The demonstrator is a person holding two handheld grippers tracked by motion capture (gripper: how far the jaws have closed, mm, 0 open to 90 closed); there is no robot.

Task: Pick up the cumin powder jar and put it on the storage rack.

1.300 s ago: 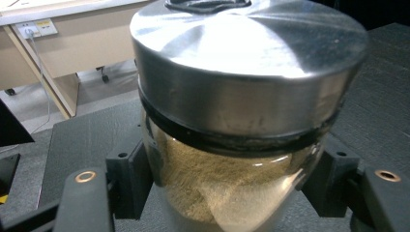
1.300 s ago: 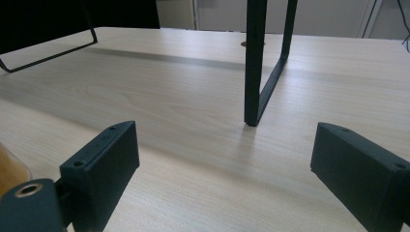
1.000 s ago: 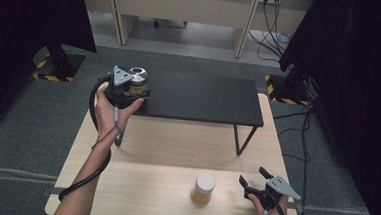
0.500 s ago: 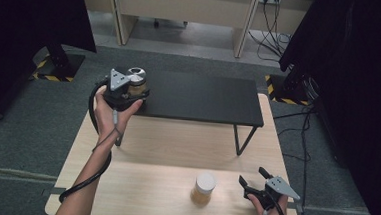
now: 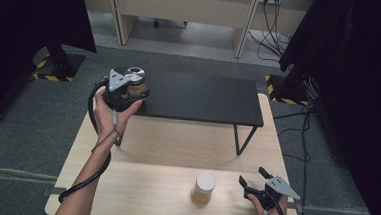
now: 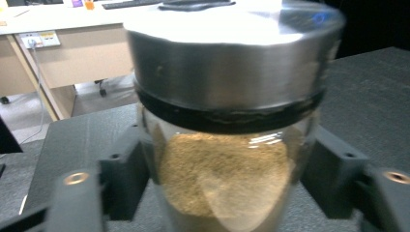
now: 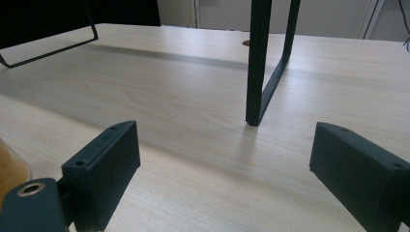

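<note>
Black shelf point(image 5: 199, 98), upright metal-lidded jar point(image 5: 135, 81) between left gripper point(image 5: 129, 91) fingers.

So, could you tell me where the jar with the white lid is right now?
In the high view, the jar with the white lid stands on the wooden table near its front edge, just left of the right tool.

We see a glass jar point(image 6: 227, 179) with a metal lid point(image 6: 232, 63) and tan powder inside, standing on the black shelf point(image 6: 367, 82). The left gripper point(image 6: 227, 193) has just been opening; its jaws flank the jar's sides. A desk point(image 6: 72, 53) stands behind
</note>
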